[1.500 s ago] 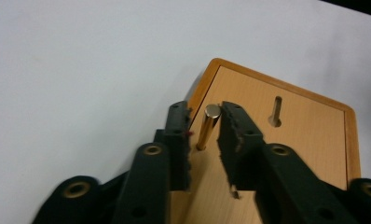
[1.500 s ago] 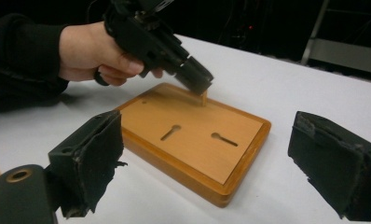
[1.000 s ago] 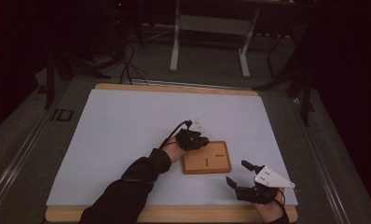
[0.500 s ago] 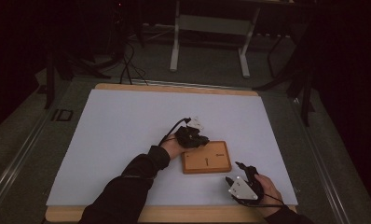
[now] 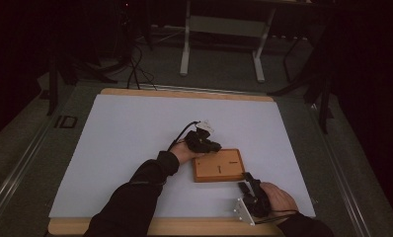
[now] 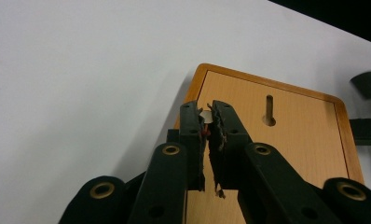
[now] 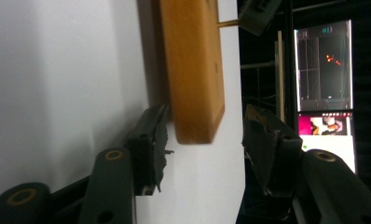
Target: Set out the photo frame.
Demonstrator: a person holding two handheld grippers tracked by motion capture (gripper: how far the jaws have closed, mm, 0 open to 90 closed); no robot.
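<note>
A white mat covered the wooden table, and the wooden board lay on it toward the near right, with nothing else crowding it. The left gripper sat at the board's far left corner, jaws pinched nearly together on a small white piece. The right gripper gaped wide, straddling the board's near right corner; I could read no writing.

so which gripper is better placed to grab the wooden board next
Right. The right gripper has its jaws open on either side of the wooden board corner, while the left gripper is shut on a small peg above it.
</note>
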